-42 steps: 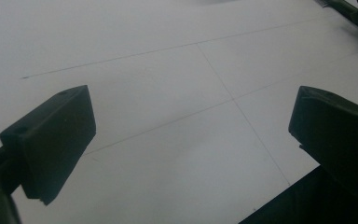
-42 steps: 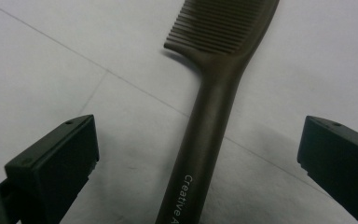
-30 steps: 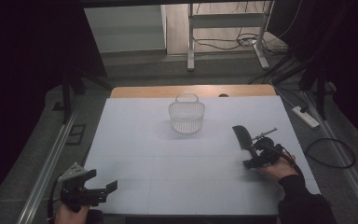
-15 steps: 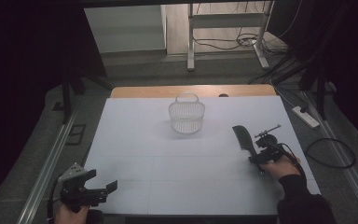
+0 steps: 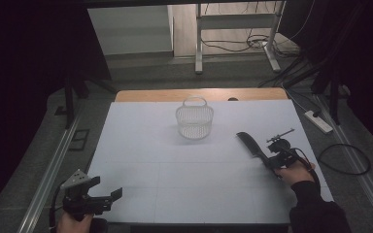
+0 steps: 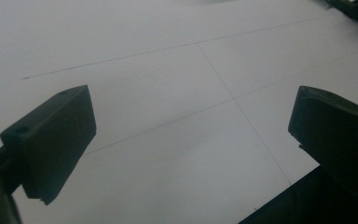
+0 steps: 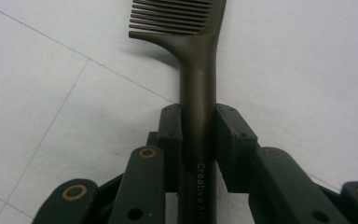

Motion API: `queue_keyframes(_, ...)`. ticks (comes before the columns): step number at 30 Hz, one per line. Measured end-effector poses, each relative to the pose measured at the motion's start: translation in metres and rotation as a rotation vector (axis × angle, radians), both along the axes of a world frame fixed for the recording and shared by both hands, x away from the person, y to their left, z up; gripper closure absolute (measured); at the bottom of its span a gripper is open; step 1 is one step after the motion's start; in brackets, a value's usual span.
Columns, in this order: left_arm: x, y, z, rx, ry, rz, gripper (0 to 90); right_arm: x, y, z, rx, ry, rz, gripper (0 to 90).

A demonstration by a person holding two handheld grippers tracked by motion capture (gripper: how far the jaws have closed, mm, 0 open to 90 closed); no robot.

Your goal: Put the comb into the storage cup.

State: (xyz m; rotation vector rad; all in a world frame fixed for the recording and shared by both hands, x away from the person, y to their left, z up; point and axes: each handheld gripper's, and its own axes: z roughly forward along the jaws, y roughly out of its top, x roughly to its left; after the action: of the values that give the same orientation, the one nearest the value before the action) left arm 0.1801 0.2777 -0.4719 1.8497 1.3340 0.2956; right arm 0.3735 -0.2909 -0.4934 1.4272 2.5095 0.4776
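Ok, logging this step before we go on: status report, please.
Right gripper jaws just closed, shut on comb handle. Left gripper open, nothing between its jaws. Comb lies on white table, basket apart from it. Nothing between comb and basket.

My right claw [image 7: 198,140] has just been closing. Its jaws now pinch the comb [image 7: 196,84] handle, teeth toward twelve o'clock.

Left gripper [image 6: 186,140] own two black jaws wide apart, one lower left of frame, other at right edge. Nothing between them. White table surface [image 6: 168,60] beneath, thin dark lines crossing near centre. Dark table edge lower right corner. Dark object part at upper right corner, unclear.
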Motion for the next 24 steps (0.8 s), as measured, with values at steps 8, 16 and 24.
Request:
queue_keyframes(8,-0.001,0.0,0.001,-0.011,-0.015,-0.022,0.0,-0.002,-0.004,0.0,0.0,-0.023,0.014,72.1)
queue_keyframes(16,0.004,-0.007,0.003,0.005,-0.019,-0.046,0.0,-0.007,-0.005,0.008,0.021,-0.076,0.052,72.0)
queue_keyframes(24,0.013,-0.012,0.004,0.007,-0.044,-0.085,0.7,-0.016,-0.004,0.018,0.041,-0.137,0.095,72.0)
